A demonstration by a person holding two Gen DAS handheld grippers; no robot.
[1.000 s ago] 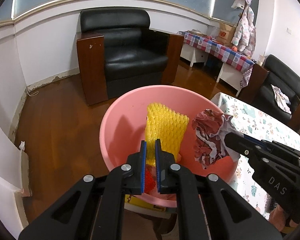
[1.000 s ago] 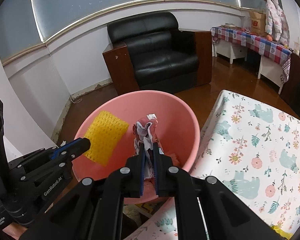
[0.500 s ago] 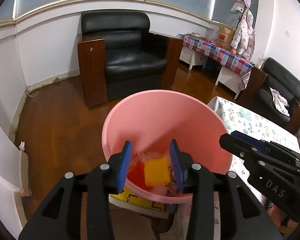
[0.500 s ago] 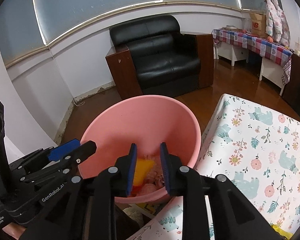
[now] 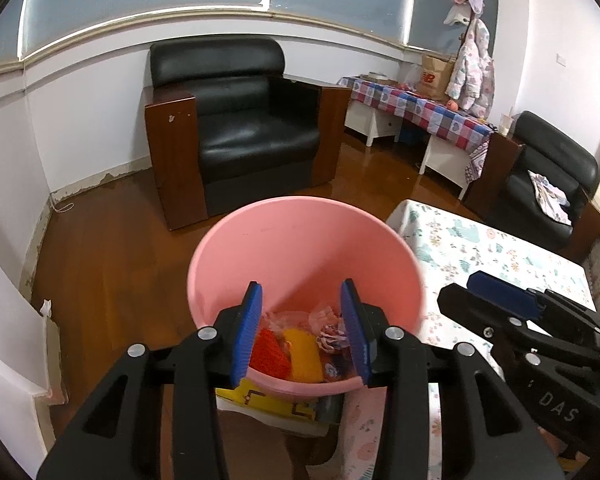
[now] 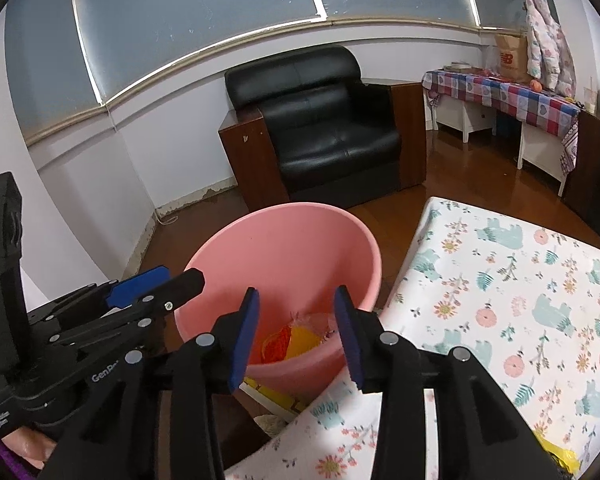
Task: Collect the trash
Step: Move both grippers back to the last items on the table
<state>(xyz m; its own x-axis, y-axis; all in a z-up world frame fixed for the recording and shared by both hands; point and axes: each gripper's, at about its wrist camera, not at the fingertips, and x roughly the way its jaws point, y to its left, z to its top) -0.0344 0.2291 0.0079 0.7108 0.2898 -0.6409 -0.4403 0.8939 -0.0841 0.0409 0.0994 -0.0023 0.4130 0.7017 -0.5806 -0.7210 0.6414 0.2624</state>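
A pink plastic bucket (image 5: 306,264) stood on the wooden floor at the left end of a table covered by a floral cloth (image 5: 496,256), with a black leather armchair (image 5: 244,120) against the wall behind it. Both hand-held grippers hung above the bucket's near rim, side by side. The left gripper (image 5: 300,330) had its blue-padded jaws spread wide, holding nothing; through the gap lay the trash at the bottom of the bucket: an orange-red netted piece (image 5: 269,354), a yellow foam mesh piece (image 5: 302,354) beside it, and a crumpled patterned wrapper (image 5: 332,334) to the right, with some pale crinkled film behind them. The right gripper (image 6: 296,332), just to the right of the left one, was likewise wide open and empty, its jaws framing the same heap from its own wrist view.

Further right, the visible part of the tablecloth looked bare of litter, except for a scrap of yellow plastic (image 6: 558,454) at the very bottom edge of the right wrist view, too cut off to identify. By that look the collecting seemed well advanced: several pieces were already binned, and what remained, if anything, lay out of view or at that near corner
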